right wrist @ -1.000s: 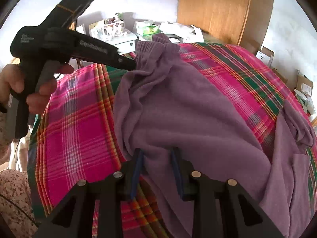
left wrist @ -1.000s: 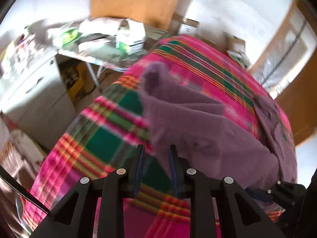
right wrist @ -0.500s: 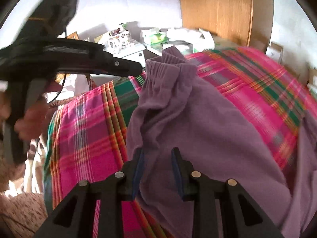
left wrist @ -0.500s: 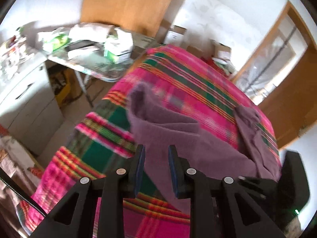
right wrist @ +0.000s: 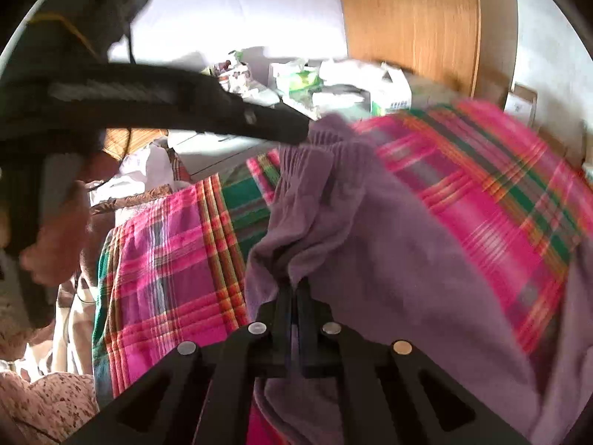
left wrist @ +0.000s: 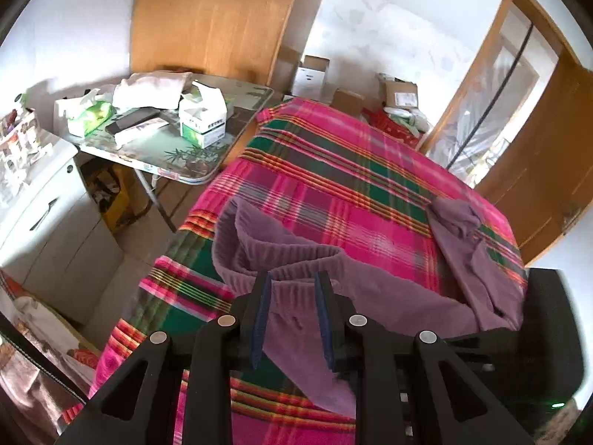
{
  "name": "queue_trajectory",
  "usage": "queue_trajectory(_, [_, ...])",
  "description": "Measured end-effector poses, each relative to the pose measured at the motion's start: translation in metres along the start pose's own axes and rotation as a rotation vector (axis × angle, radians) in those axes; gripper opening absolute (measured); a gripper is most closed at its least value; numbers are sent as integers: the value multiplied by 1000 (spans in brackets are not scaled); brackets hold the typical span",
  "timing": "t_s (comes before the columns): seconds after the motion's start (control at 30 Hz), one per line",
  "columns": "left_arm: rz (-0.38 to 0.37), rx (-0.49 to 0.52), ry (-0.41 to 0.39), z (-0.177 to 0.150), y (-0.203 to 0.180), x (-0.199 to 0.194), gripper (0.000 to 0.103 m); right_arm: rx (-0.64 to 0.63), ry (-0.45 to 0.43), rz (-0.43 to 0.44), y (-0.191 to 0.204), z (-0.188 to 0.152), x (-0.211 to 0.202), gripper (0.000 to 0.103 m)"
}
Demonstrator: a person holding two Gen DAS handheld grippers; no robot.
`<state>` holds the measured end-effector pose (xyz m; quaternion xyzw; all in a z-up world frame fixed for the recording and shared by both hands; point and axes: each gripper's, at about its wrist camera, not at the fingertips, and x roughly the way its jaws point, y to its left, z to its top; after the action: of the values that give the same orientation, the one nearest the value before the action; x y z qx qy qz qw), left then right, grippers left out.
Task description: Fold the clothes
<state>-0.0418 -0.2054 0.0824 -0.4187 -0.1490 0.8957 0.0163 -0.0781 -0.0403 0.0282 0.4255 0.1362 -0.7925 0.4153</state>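
Observation:
Purple trousers (left wrist: 370, 289) lie across a bed under a pink and green plaid blanket (left wrist: 352, 185). My left gripper (left wrist: 293, 278) is shut on the ribbed waistband, which runs between its blue pads and is lifted off the blanket. One trouser leg end (left wrist: 456, 218) lies crumpled at the far right. In the right wrist view my right gripper (right wrist: 295, 283) is shut on a fold of the trousers (right wrist: 389, 241), and the cloth gathers in pleats at its tip. The left gripper (right wrist: 302, 131) reaches in from the left there, its tip at the raised waistband.
A folding table (left wrist: 166, 148) with tissue packs and boxes stands left of the bed, and a white cabinet (left wrist: 48, 215) is nearer. A wooden wardrobe (left wrist: 215, 18), cardboard boxes (left wrist: 311, 74) and a door (left wrist: 537, 148) line the far walls. A person's hand (right wrist: 55, 252) holds the left gripper.
The right jaws have closed onto the purple cloth. Both grippers have risen, and the waistband hangs higher over the blanket.

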Motion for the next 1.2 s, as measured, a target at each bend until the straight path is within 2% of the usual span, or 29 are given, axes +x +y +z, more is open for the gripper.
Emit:
queue_trajectory(0.07, [5, -7, -9, 4, 3, 0, 25, -14, -18, -14, -1, 7, -10, 2])
queue_trajectory(0.27, [12, -15, 27, 0, 9, 10, 25, -10, -54, -93, -18, 27, -26, 2])
queue_trajectory(0.4, [27, -52, 54, -6, 22, 19, 25, 21, -80, -167, -44, 42, -33, 2])
queue_trajectory(0.57, [12, -106, 24, -9, 35, 13, 25, 72, -95, -274, -77, 61, -32, 2])
queue_trajectory(0.7, [-29, -157, 24, -14, 43, 7, 25, 81, -70, -339, -102, 82, -17, 2])
queue_trajectory(0.87, [-44, -166, 40, -18, 44, 8, 25, 65, -22, -435, -130, 112, 10, 2])
queue_trajectory(1.0, [-52, -162, 30, -17, 44, 8, 25, 76, -33, -508, -154, 137, 22, 2])
queue_trajectory(1.2, [-49, -172, 51, -17, 48, 16, 25, 108, -9, -507, -171, 142, 43, 3])
